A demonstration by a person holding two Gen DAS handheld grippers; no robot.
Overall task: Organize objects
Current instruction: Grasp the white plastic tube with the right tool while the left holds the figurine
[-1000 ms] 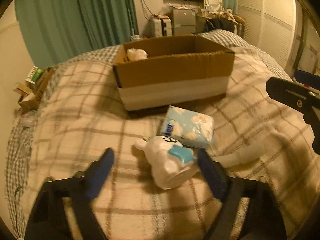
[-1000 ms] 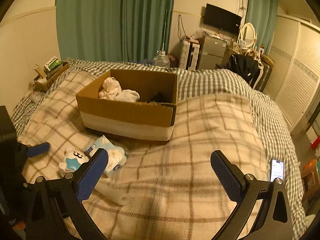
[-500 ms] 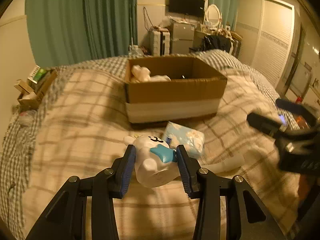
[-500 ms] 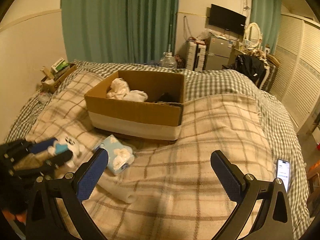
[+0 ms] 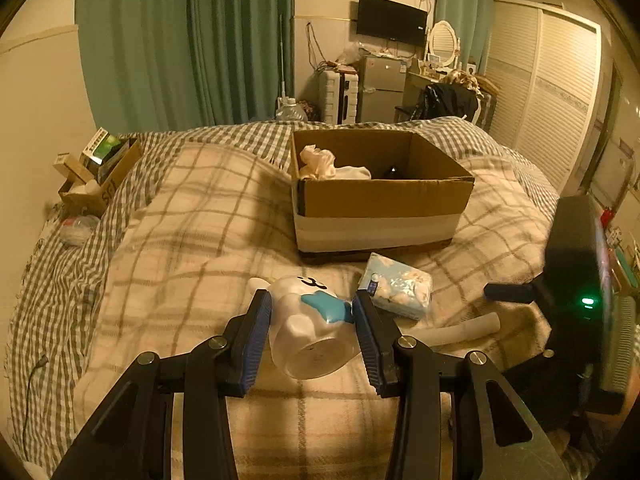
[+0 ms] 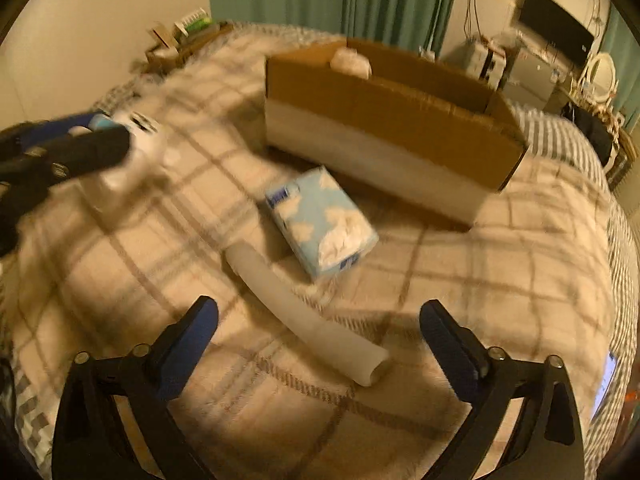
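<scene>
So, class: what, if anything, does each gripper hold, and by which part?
Left gripper clamps the white toy by its two sides. Right gripper holds nothing, open above the white tube.

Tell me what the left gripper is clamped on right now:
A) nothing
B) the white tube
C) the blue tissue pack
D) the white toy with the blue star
D: in the left wrist view the left gripper has both blue pads pressed against the white toy with the blue star, while the tissue pack and white tube lie on the blanket.

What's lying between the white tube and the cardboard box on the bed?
The blue cloud-print tissue pack lies between the white tube and the cardboard box, clearest in the right wrist view.
</scene>
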